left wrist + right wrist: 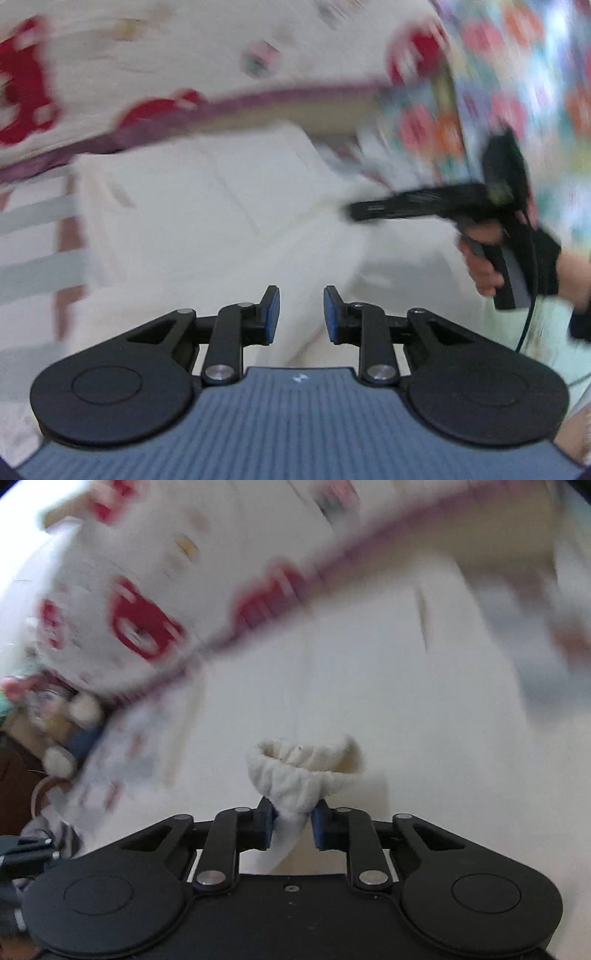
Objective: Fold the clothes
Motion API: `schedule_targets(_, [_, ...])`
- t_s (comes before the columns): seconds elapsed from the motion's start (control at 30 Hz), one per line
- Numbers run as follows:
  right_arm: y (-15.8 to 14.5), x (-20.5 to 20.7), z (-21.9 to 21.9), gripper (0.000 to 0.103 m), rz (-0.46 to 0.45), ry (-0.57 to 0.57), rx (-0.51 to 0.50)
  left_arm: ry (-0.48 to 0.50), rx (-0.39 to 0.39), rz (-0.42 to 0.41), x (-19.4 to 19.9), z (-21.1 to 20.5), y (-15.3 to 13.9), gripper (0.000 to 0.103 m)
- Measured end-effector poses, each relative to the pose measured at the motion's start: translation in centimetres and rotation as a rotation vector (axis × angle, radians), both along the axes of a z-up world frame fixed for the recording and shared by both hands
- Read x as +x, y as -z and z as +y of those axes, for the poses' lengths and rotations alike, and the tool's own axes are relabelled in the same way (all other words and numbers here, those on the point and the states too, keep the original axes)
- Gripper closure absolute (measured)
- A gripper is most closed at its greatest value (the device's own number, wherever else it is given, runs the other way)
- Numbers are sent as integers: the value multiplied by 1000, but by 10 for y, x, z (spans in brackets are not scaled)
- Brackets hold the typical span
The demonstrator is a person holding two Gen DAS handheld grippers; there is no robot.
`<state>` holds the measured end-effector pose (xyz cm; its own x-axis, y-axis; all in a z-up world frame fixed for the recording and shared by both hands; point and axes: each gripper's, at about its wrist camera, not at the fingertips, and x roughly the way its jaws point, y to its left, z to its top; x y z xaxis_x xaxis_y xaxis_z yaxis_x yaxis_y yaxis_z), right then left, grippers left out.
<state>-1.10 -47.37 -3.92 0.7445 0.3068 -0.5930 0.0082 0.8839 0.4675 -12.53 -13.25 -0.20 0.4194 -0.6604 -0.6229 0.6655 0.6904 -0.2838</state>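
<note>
A white garment (207,221) lies spread on the bed, blurred by motion. My left gripper (301,314) is open and empty, just above the white cloth. My right gripper (293,825) is shut on a ribbed cuff of the white garment (295,775), which bunches up between the blue pads. The right gripper also shows in the left wrist view (424,206), held in a hand at the right, with its tip at the cloth's right side.
A white bedspread with red patterns and a purple border (221,103) lies behind the garment. A bright floral cloth (517,74) is at the upper right. A stuffed toy (62,731) sits at the left in the right wrist view.
</note>
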Motion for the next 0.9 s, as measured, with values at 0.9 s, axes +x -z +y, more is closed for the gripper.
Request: schedule_targets(0.9, [16,-4,-76,79,25,261,-87,174,633,66,-30,-22,72,39])
